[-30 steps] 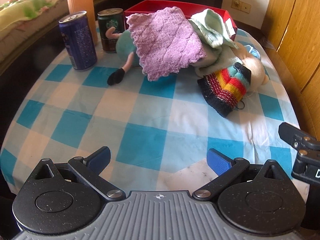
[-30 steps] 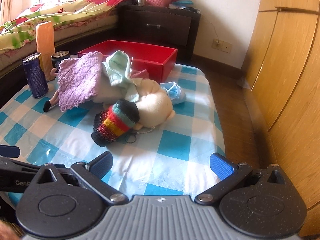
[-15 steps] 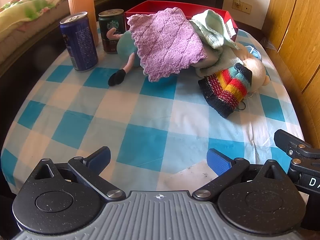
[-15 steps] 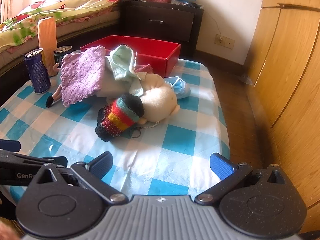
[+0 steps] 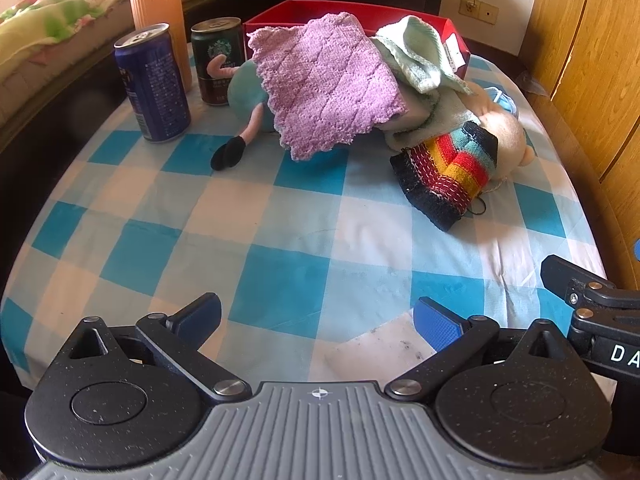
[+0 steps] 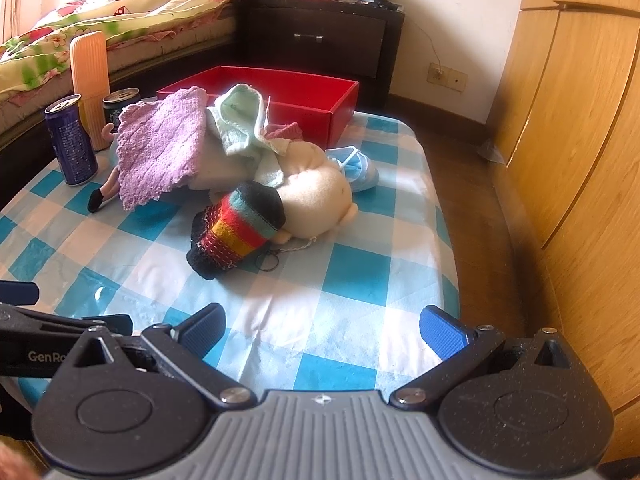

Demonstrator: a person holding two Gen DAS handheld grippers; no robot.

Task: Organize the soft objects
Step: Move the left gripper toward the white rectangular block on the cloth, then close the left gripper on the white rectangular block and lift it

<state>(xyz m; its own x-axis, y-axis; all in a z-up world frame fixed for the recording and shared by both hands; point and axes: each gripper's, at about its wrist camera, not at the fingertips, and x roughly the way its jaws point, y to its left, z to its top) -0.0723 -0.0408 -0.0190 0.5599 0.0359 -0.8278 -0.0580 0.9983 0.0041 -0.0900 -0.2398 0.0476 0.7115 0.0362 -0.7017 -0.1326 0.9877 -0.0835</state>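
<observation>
A heap of soft things lies at the far side of the checked table: a purple cloth, a pale green cloth, a rainbow-striped knit sock, a cream plush toy and a teal plush with a pink leg. Behind them stands a red box. My left gripper is open and empty over the near table edge. My right gripper is open and empty too, well short of the sock.
A blue can, a dark green can and an orange ribbed bottle stand at the table's far left. A light blue face mask lies by the plush. Wooden cupboards are on the right, a bed on the left.
Both grippers have crept forward a little toward the heap. Both stay open, and nothing on the table has moved.
</observation>
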